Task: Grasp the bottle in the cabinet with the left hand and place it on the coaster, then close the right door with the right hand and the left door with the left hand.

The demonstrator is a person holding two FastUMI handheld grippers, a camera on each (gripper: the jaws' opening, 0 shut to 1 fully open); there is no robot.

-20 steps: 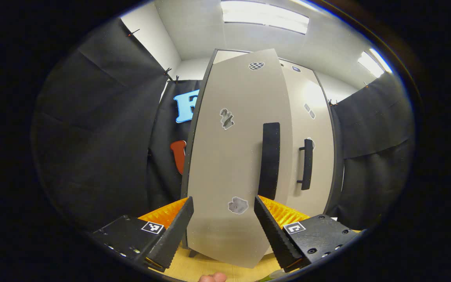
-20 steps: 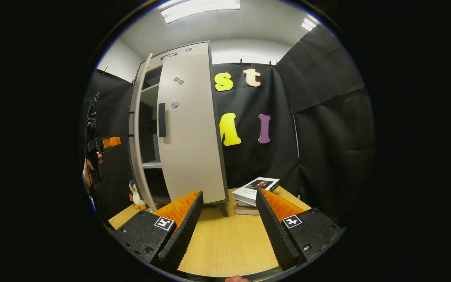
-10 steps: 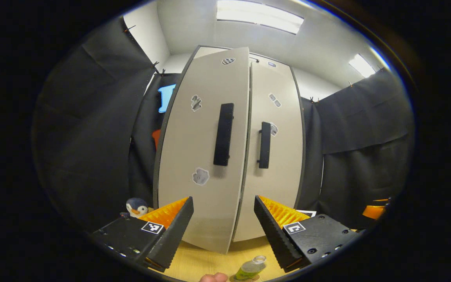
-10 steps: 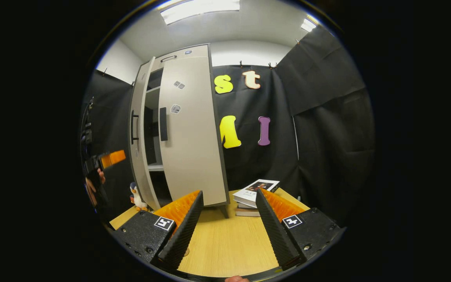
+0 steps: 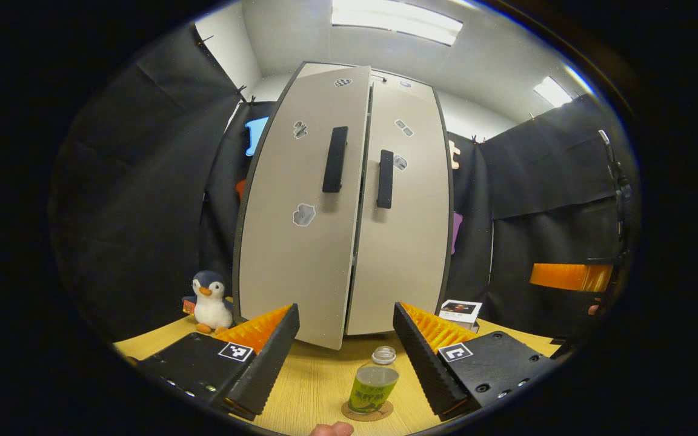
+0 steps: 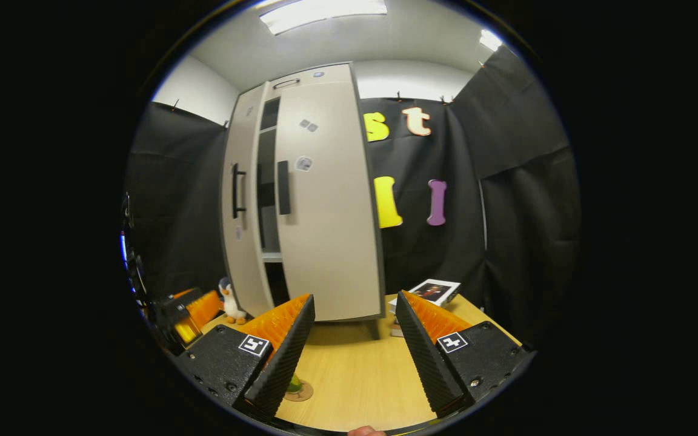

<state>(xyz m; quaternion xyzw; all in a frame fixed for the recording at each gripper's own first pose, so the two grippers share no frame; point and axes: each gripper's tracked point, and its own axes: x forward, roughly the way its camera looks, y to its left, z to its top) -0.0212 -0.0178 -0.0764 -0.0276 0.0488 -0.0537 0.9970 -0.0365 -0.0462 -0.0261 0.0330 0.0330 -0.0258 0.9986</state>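
— Where is the bottle [image 5: 374,385]?
— On the coaster [image 5: 367,412], in front of the cabinet [image 5: 349,206].
— And the fingers?
— Left gripper [image 5: 345,354] and right gripper [image 6: 355,345]: spread wide, holding nothing. Left door [image 5: 300,206] is ajar.

A penguin plush toy [image 5: 209,301] is seen on the wooden table [image 5: 319,381] just left of the cabinet's foot — upright, facing forward. On the far side, books [image 6: 428,292] are stacked on the table near the black cloth wall [image 6: 525,200].
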